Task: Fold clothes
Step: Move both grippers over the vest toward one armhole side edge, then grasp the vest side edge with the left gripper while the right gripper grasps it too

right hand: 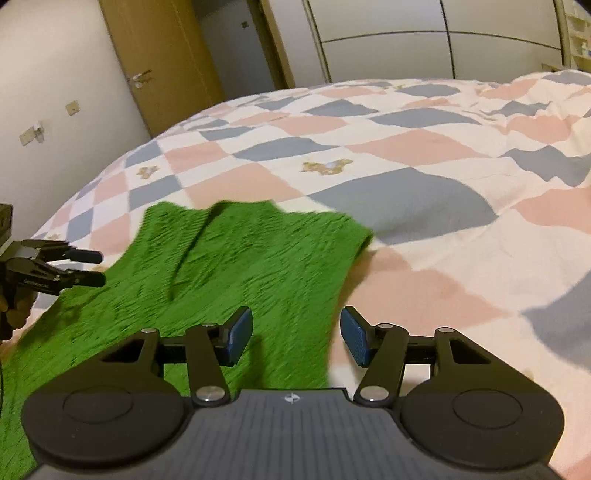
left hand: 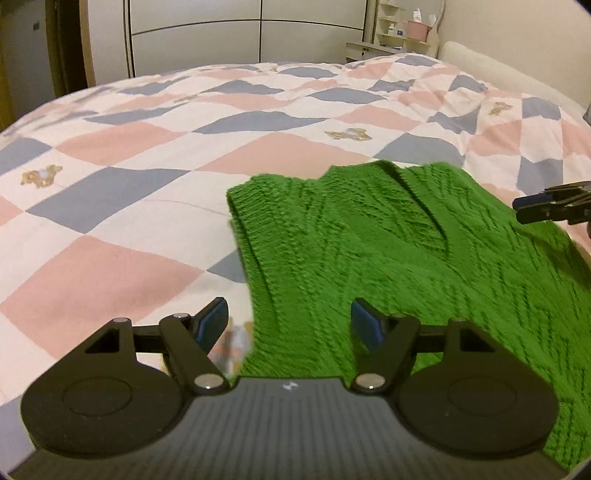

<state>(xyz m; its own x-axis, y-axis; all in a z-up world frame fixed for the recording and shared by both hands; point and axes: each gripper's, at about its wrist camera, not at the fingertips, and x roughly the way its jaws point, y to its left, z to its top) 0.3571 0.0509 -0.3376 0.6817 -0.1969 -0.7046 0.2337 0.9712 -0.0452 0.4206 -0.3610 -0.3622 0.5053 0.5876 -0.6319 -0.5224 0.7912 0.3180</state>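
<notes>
A bright green knitted garment (left hand: 388, 251) lies flat on the bed, with a fold line running down its middle. My left gripper (left hand: 288, 325) hovers open over the garment's near left edge, nothing between its blue pads. In the right wrist view the same green garment (right hand: 229, 273) spreads to the left and centre. Open as well, my right gripper (right hand: 296, 338) is above the garment's near right edge. Each gripper shows in the other's view: the right one (left hand: 554, 206) at the far right, the left one (right hand: 62, 269) at the far left, held by a hand.
The bed is covered by a quilt (left hand: 147, 147) of pink, grey-blue and white diamonds with small bear prints. White wardrobe doors (left hand: 240, 33) stand behind the bed, a shelf unit (left hand: 406, 29) at the back right, a wooden door (right hand: 159, 62) at the left.
</notes>
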